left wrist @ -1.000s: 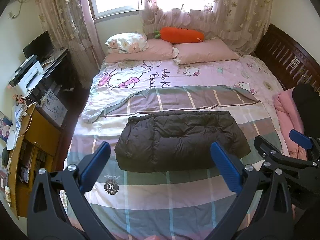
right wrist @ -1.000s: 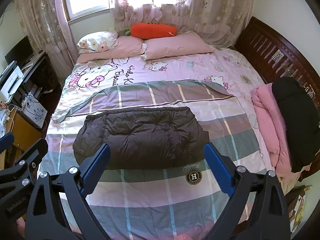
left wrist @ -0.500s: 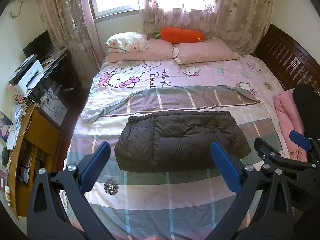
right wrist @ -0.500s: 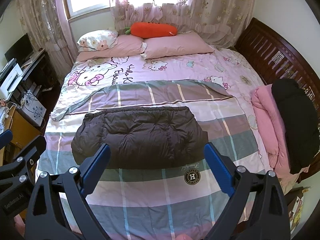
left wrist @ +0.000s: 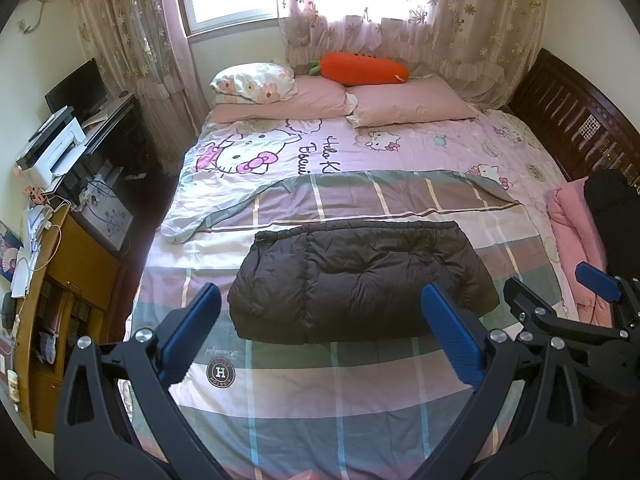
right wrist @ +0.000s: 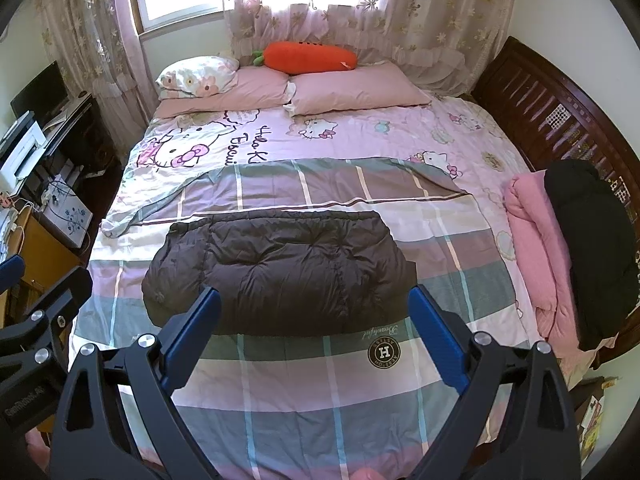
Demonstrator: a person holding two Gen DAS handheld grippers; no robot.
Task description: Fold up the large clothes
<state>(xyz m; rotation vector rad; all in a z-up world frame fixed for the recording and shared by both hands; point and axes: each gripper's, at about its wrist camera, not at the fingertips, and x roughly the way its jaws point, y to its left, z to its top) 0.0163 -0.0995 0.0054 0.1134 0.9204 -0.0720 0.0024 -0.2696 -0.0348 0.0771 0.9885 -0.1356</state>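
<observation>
— Bed point(left wrist: 360, 408) under plaid quilt: where's the folded dark jacket point(left wrist: 360, 280) lying?
— Just ahead of both; left hand-held gripper point(left wrist: 320, 308) and right hand-held gripper point(right wrist: 314, 306) are hovering, jaws apart, holding nothing.

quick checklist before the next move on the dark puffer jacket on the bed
1. Left gripper open, holding nothing: ok.
2. Right gripper open, holding nothing: ok.
3. Dark puffer jacket lies as a compact bundle on the plaid quilt: ok.
4. Nothing resting on the jacket: ok.
5. Pink garment and black garment at the bed's right edge, apart from the jacket: ok.
6. Fold finished underneath: cannot tell.
</observation>
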